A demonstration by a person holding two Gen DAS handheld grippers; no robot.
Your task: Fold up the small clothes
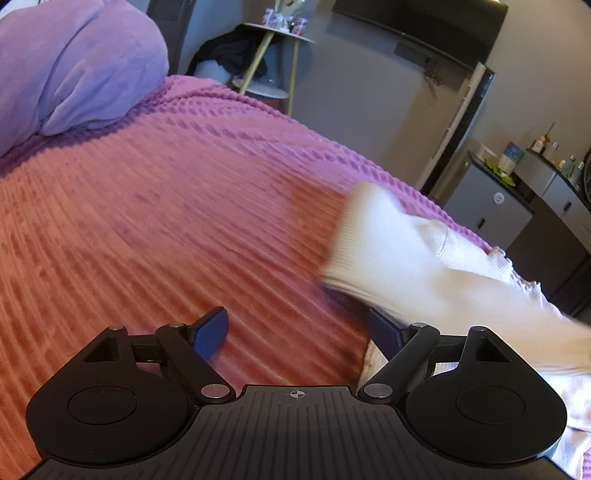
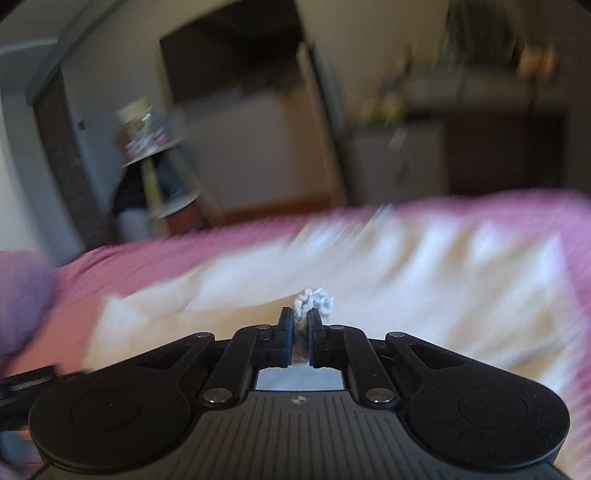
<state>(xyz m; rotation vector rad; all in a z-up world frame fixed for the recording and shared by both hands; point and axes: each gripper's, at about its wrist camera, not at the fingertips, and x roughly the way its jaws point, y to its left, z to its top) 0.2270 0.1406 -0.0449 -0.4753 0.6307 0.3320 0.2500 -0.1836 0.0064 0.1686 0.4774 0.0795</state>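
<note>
On the left wrist view we see the left gripper (image 1: 297, 332) with its jaws spread wide, holding nothing, low over the pink ribbed bedspread (image 1: 166, 221). A white ribbed garment (image 1: 406, 251) lies on the bed to the right of this gripper; one fold of it stands lifted above the cover, and its lower part passes over the right blue finger pad (image 1: 384, 326), hiding most of it. The left blue pad sits clear over bare bedspread. A lilac pillow (image 1: 70, 66) rests at the far left of the bed, and beyond the bed edge we make out a small round side table (image 1: 275, 31) with wooden legs and a dark screen (image 1: 424, 26) on the wall.

On the right wrist view everything past the gripper is smeared by blur. The right gripper (image 2: 299, 325) has its jaws drawn nearly together on a frilled white edge (image 2: 314, 300) of the garment, which bunches up just above the fingertips. The rest of the white cloth (image 2: 406, 266) spreads across the pink bedspread (image 2: 166, 254) ahead of it. We cannot tell how the garment is arranged there, only that it covers much of the bed's middle
</note>
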